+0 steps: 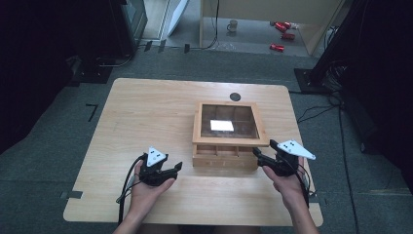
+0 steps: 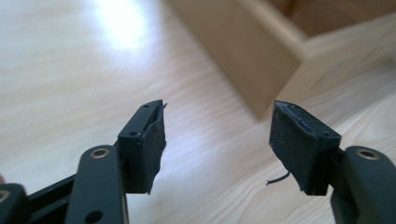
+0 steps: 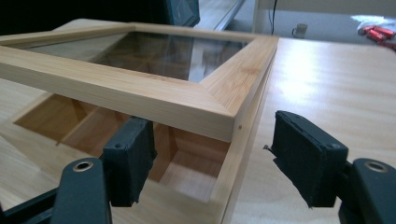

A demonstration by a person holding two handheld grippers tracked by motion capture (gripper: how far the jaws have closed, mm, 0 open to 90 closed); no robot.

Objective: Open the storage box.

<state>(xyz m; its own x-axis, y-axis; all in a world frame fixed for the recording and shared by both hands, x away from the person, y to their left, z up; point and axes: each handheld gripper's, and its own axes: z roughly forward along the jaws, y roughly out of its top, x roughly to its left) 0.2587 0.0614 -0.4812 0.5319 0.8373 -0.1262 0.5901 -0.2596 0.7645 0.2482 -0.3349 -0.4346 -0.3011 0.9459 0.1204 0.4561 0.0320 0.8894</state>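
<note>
on the right half of the wooden table [image 1: 146, 112] sits a wooden box [image 1: 225, 157] with a glass-paned lid [image 1: 229, 122]. the lid is lifted partway: in the high view it stands raised off the near edge of the box, and in the right gripper view its near right corner hangs above the open compartments, with a clear gap under the frame. so the lid, as i judge it, is neither shut nor swung fully back; which way it is going i cannot tell from these pictures, and either way the rest of its swing is left to do.

the compartments that show look bare. a pale patch on the glass may be a reflection.

the right gripper [image 3: 212, 161] is at the near right corner of the box, jaws apart and gripping nothing: one jaw reaches under the lid and over the box interior, the other stands outside the right wall. whether the inner jaw touches the lid's underside is hard to say.

the left gripper [image 2: 217, 144] hangs over bare table near the box's near left corner, jaws spread, released, well short of the wood.
</note>
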